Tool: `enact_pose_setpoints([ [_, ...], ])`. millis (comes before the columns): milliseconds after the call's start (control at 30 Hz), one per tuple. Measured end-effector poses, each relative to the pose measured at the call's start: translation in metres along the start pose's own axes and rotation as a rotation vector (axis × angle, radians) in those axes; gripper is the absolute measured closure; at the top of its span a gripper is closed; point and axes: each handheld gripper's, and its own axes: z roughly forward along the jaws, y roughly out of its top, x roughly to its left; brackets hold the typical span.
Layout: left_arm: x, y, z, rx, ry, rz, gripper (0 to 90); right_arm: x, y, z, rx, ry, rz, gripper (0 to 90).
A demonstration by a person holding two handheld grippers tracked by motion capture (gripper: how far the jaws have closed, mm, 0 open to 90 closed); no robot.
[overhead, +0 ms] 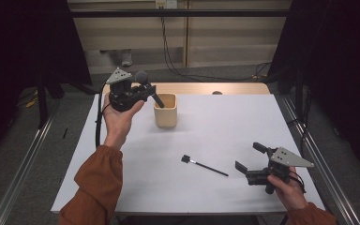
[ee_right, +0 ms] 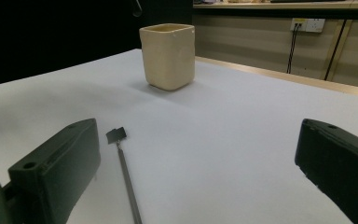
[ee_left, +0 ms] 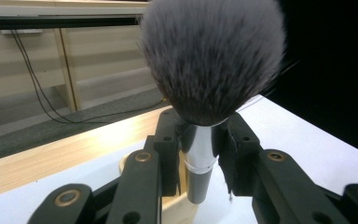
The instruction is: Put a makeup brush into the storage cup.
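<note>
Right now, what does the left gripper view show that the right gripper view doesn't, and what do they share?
Left gripper view: a fluffy grey makeup brush, its silver ferrule clamped between the left gripper fingers. Right gripper view: a thin black brush lying flat on the table between the open right gripper fingers, untouched. Both: the cream cup and the white table.

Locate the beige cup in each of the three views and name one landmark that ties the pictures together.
High view: the beige cup stands upper centre on the white table, just right of the left gripper.
Left gripper view: a strip of its rim peeks out at the bottom, behind the jaws and the held brush.
Right gripper view: it stands upper centre.
Shared landmark: the wooden strip along the table's far edge.
</note>
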Motion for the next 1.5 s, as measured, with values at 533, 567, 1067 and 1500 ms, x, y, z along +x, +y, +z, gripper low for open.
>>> enact_pose_setpoints([
  [533,0.009,-0.002,0.022,0.025,0.03,0.011,70.6,-0.002,-0.001,-0.001,-0.002,0.002,0.008,0.0],
  [567,0.009,-0.003,0.023,0.03,0.032,0.01,70.6,-0.002,-0.001,-0.001,-0.001,0.003,0.007,0.0],
  [1067,0.012,-0.012,0.036,0.07,0.038,0.021,70.6,-0.001,-0.002,0.001,0.005,0.014,-0.005,0.0],
  [1500,0.016,-0.024,0.045,0.098,0.039,0.01,70.6,0.001,-0.002,0.001,0.006,0.022,-0.006,0.0],
])
